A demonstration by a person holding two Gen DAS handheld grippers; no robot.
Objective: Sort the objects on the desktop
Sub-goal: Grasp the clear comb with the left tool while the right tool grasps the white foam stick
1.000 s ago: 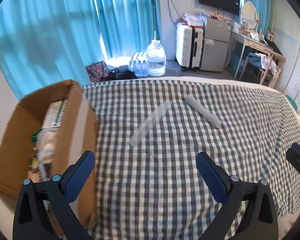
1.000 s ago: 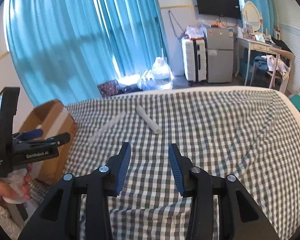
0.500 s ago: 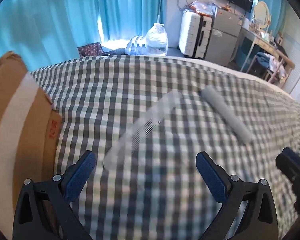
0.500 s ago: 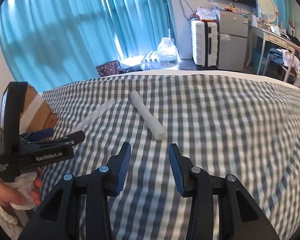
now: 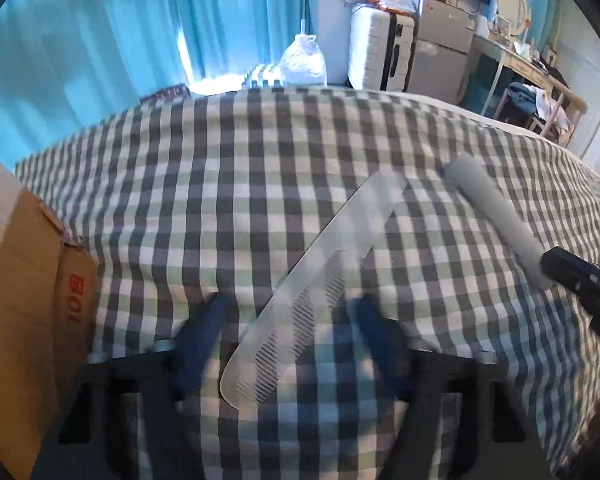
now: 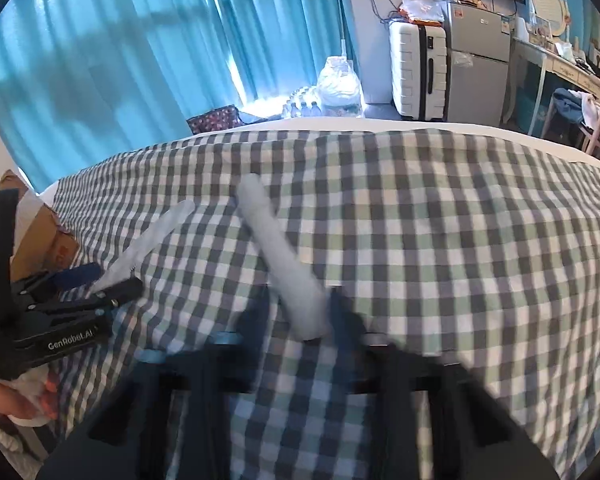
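A bed [image 5: 228,184] covered by a grey, green and white checked sheet is carrying everything here. A translucent comb [image 5: 312,280] is lying flat on the sheet, running diagonally with its toothed end pointing toward seven o'clock and its handle toward one o'clock. A pale grey cylindrical roll [image 5: 496,220] is resting just beside the comb's handle at about two o'clock from it, angled the other way toward four o'clock, while a brown cardboard box [image 5: 24,300] is sitting against the sheet's edge at nine o'clock.
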